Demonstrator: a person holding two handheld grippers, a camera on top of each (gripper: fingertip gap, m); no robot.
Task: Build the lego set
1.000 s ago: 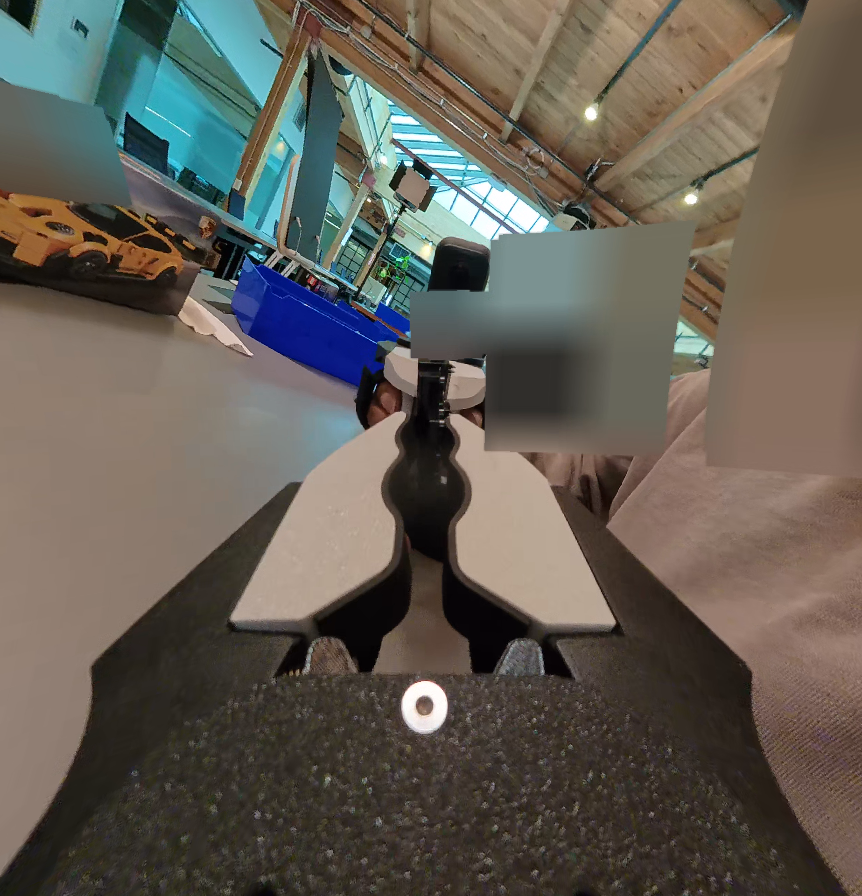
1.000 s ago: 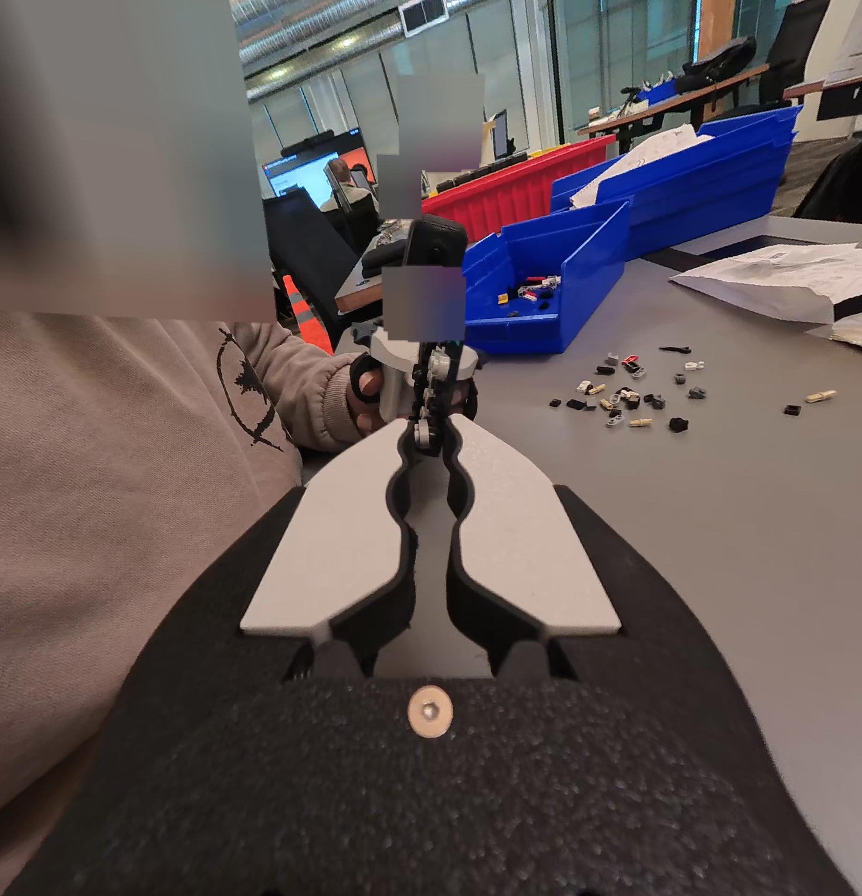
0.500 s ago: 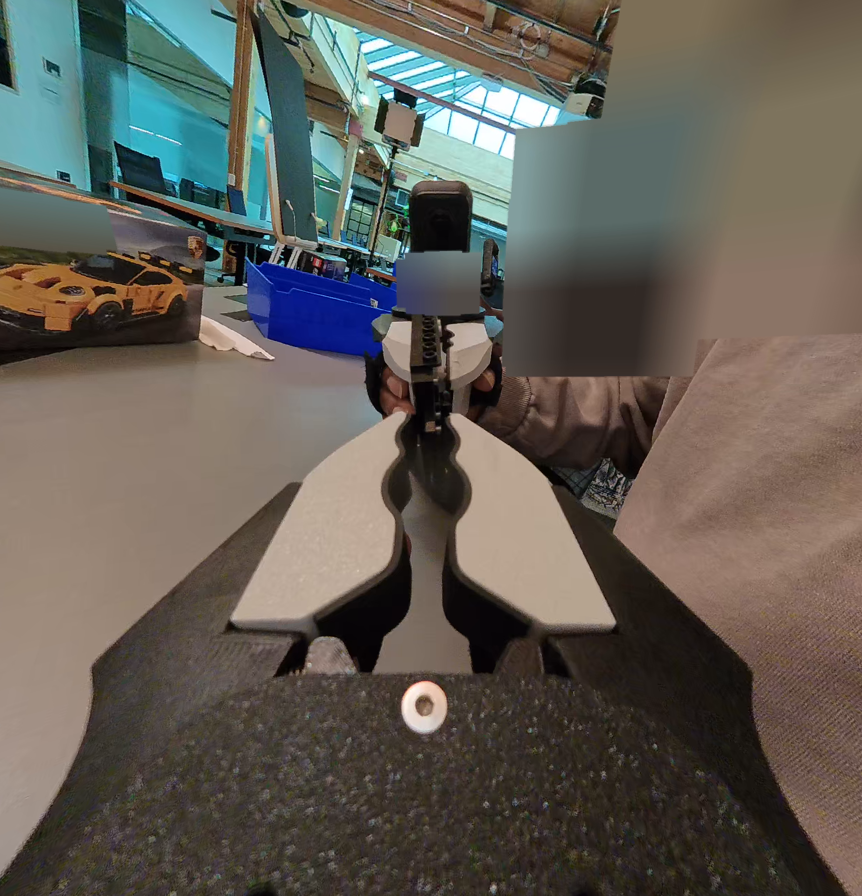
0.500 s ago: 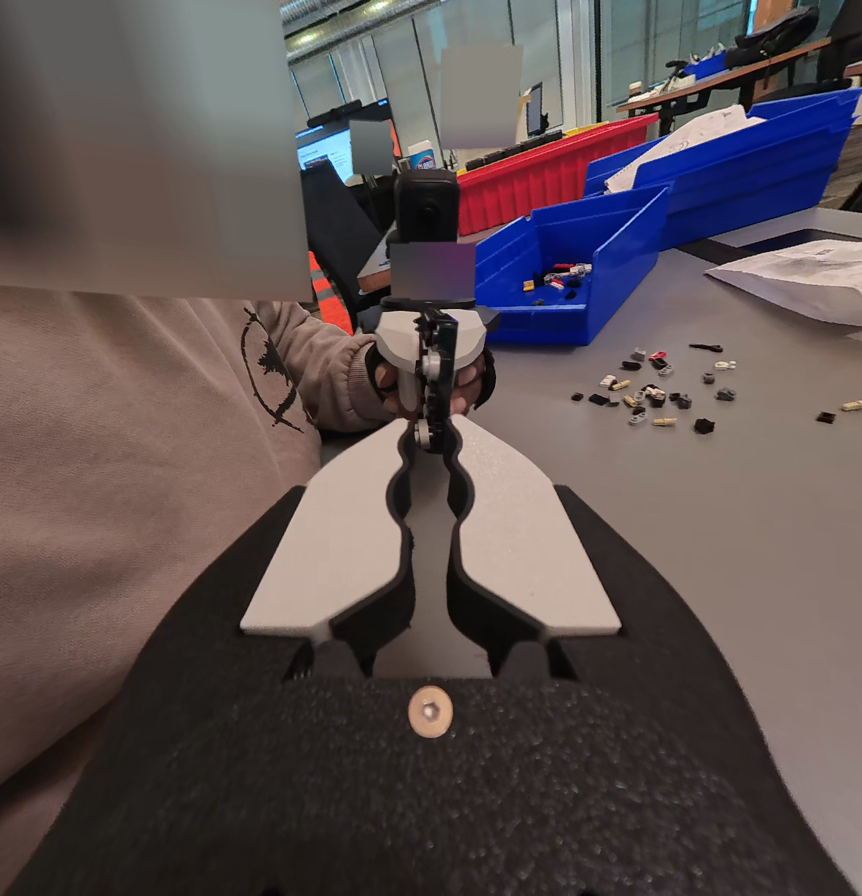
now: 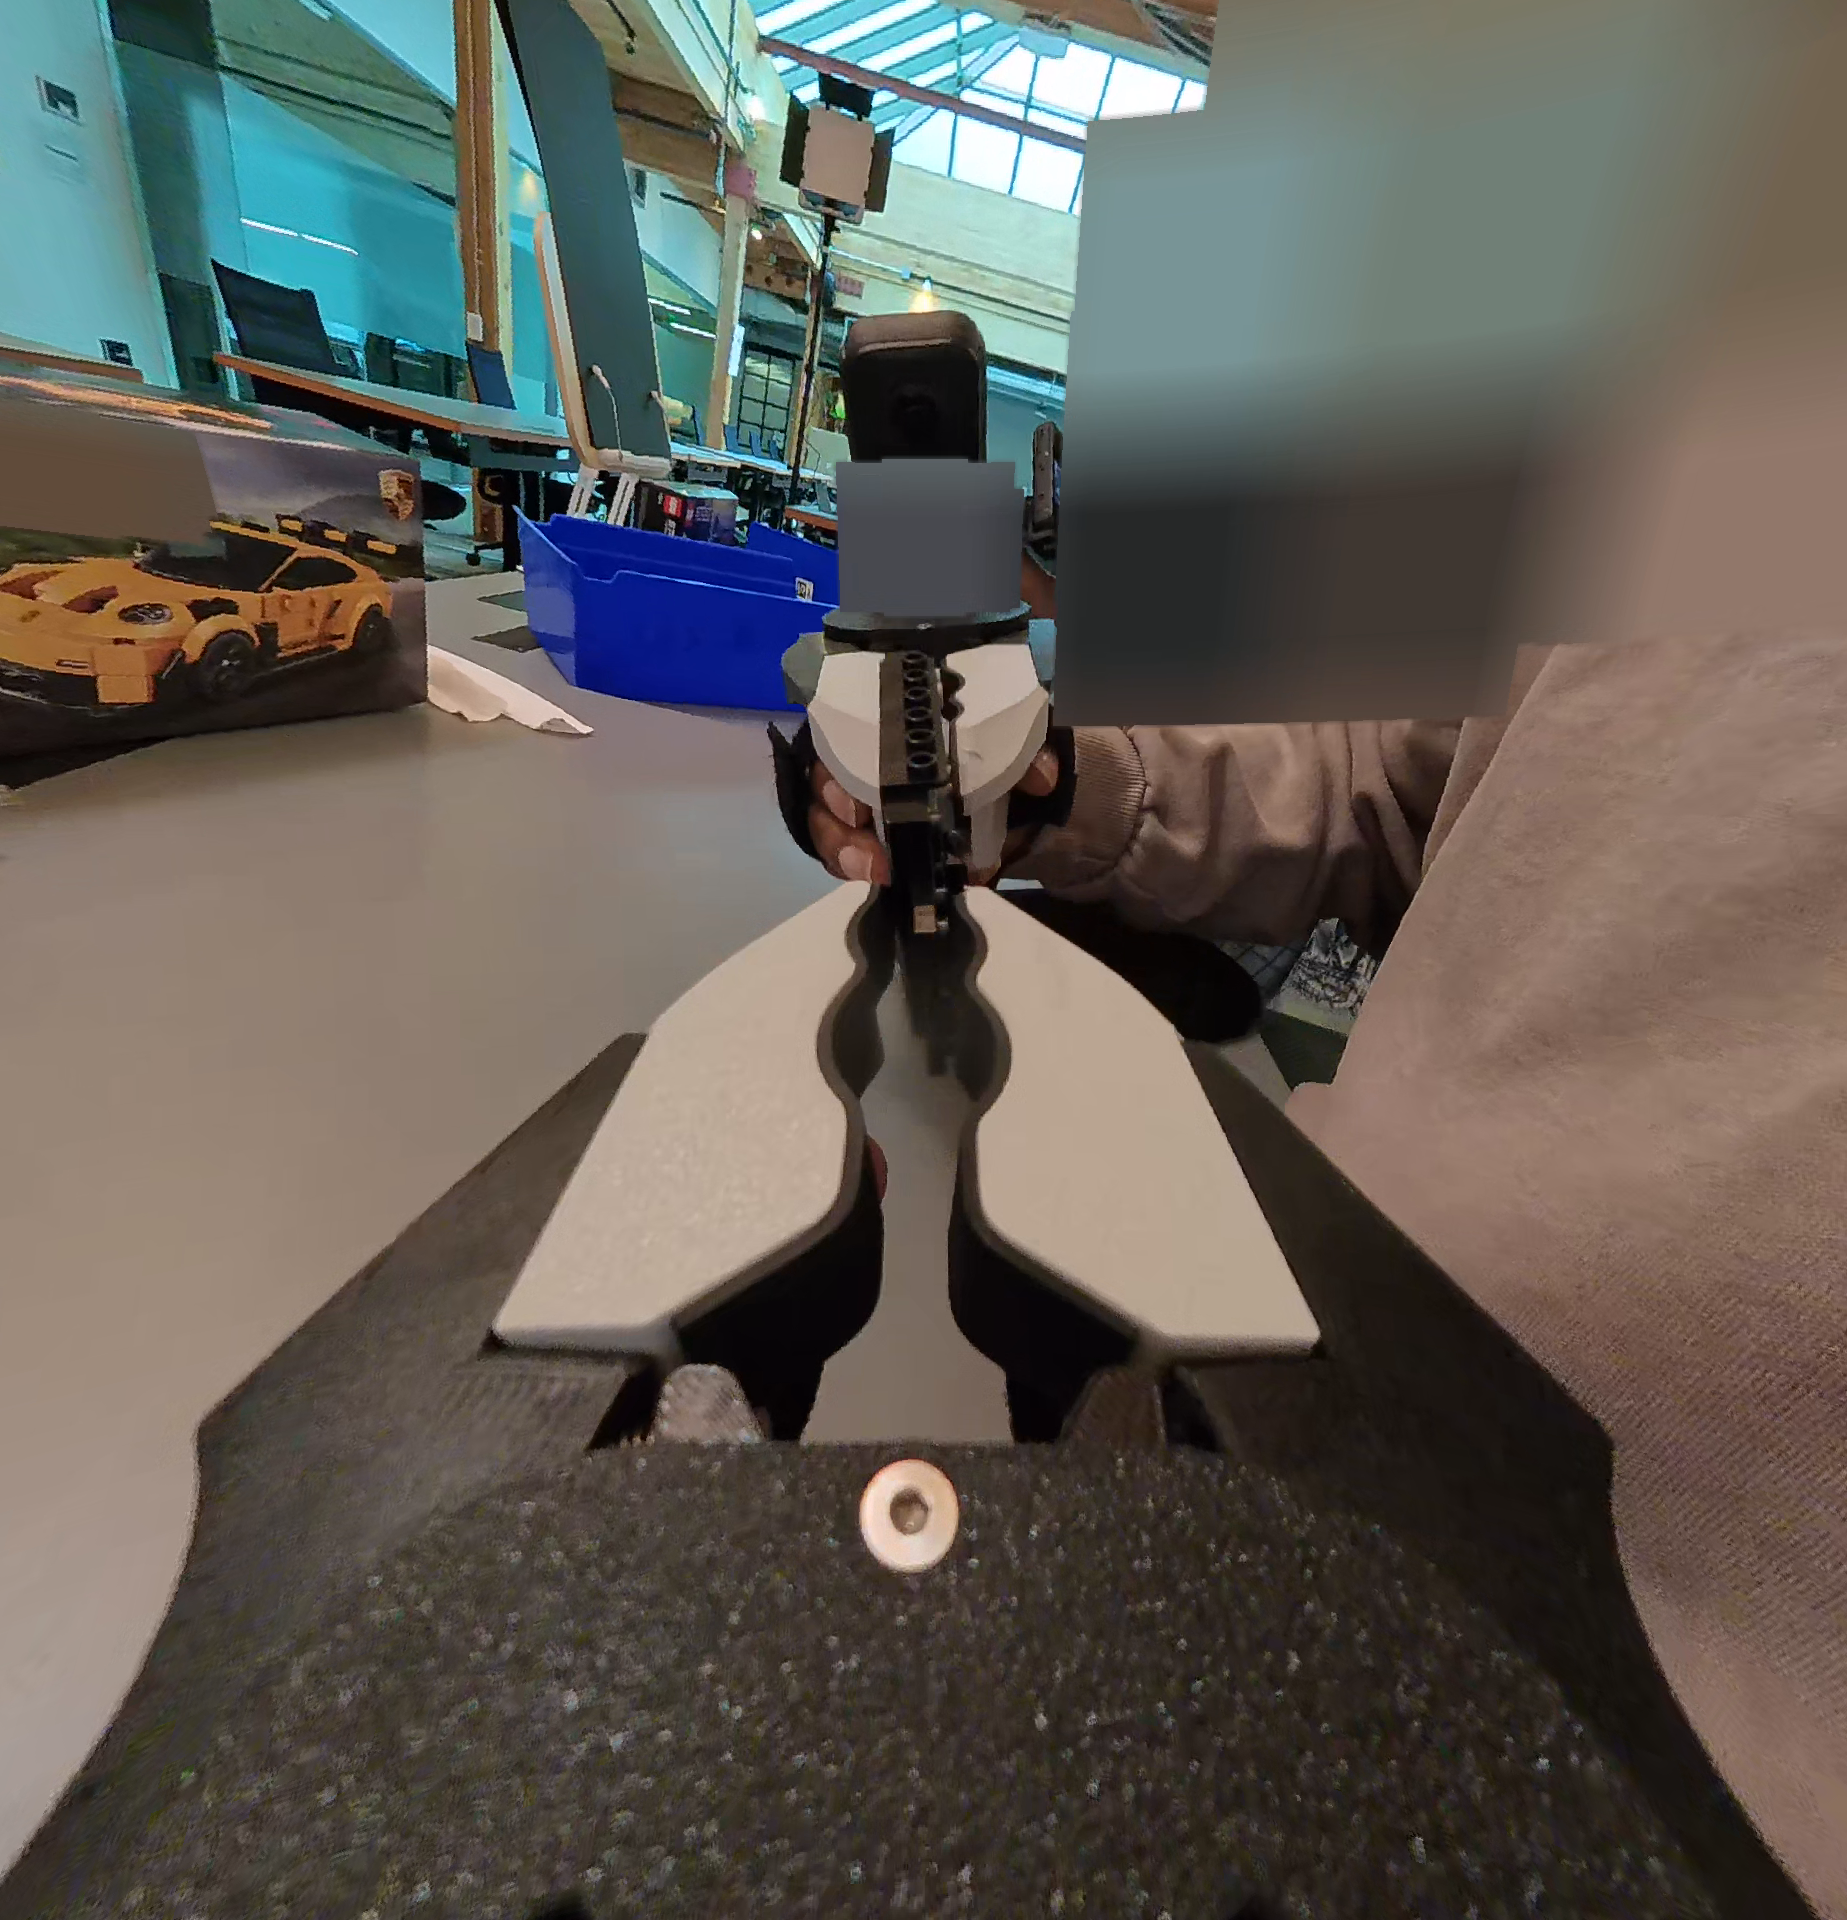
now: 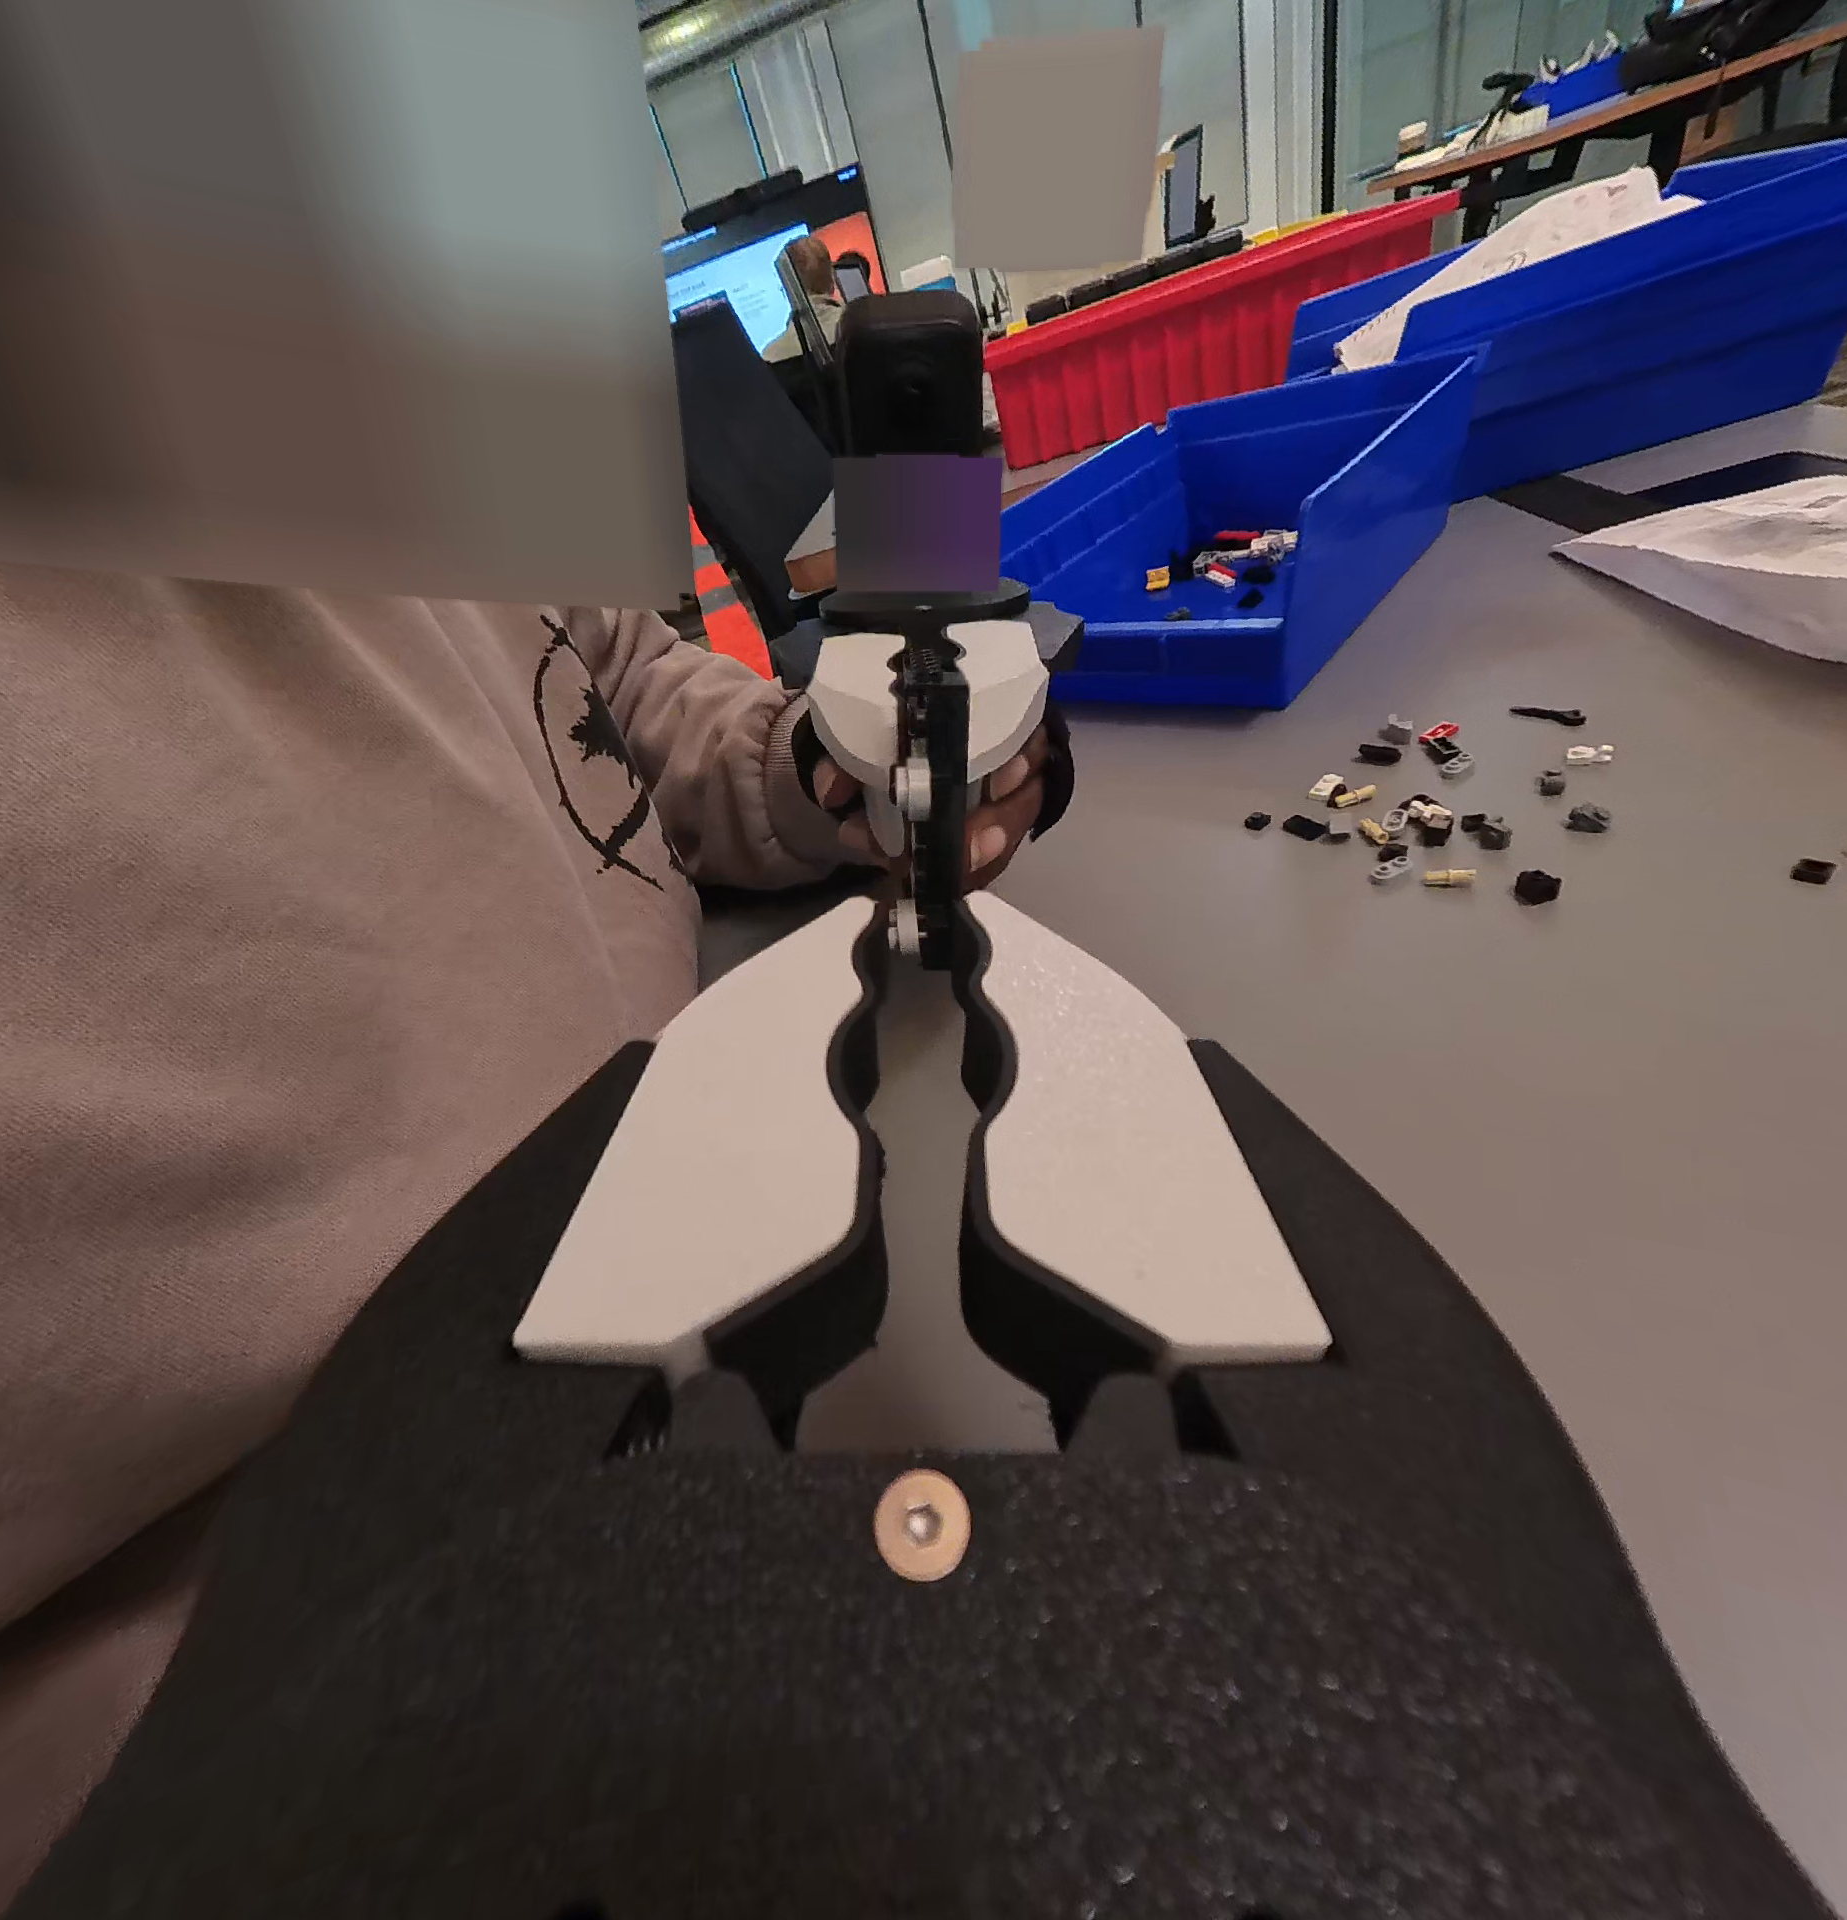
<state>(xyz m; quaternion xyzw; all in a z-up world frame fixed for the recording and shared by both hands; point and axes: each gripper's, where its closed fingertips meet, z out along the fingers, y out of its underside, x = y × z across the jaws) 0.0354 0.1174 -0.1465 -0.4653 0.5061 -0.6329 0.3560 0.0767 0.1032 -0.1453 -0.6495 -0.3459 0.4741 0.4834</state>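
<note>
A black lego assembly [image 5: 924, 831], a long beam with holes, hangs above the grey table [image 5: 379, 935] between my two grippers, which face each other. My left gripper [image 5: 919, 920] is shut on one end of it. In the left wrist view the right gripper [image 5: 919, 727] shows beyond, held by a hand, shut on the other end. In the right wrist view my right gripper [image 6: 924, 930] is shut on the assembly [image 6: 940, 821], which carries white round pins. The left gripper [image 6: 929, 707] is opposite.
A lego box with a yellow car picture [image 5: 192, 613], a white bag [image 5: 503, 696] and a blue bin [image 5: 680, 623] stand far left. A blue bin with parts [image 6: 1262, 582], loose small pieces [image 6: 1438, 810], papers [image 6: 1750, 561] and a red bin [image 6: 1210, 312] lie right. The person's sweatshirt [image 6: 275, 935] is close. My right fingertips sit around 6 cm from my left ones.
My left gripper has tipped down from an upward tilt to level, so more table shows. The right view has shifted slightly. Both grippers stay shut on the assembly.
</note>
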